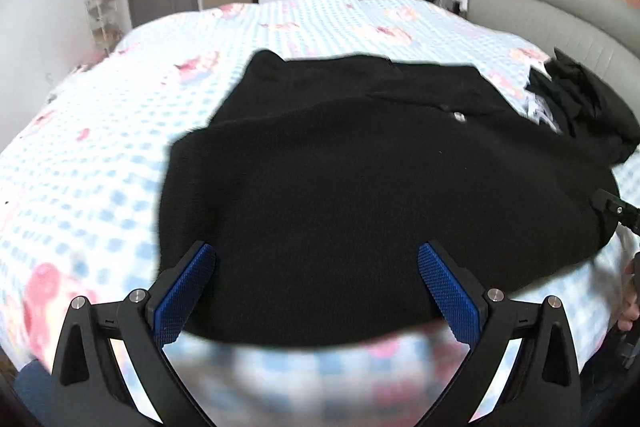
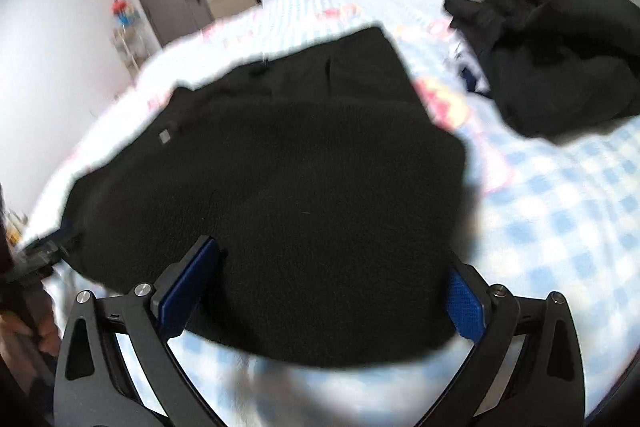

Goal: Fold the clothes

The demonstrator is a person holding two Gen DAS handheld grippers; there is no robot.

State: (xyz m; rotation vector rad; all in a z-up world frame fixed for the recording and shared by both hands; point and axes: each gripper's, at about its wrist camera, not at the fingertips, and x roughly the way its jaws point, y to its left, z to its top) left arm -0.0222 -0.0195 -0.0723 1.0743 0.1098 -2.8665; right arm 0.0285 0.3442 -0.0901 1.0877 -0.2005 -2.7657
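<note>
Left gripper (image 1: 316, 287): jaws wide, nothing gripped.
Right gripper (image 2: 334, 291): wide too, empty.
Risk: black garment (image 1: 360, 187), lower centre, bunching if only its top layer is pinched.

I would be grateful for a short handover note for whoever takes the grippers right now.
Left gripper: open, holding nothing, over the near edge of the black garment.
Right gripper: open, holding nothing, over the same edge.
Garment lies partly folded on the checked bedsheet.
A heap of dark clothes waits near the headboard.
Left: finish this fold, then the heap.
</note>
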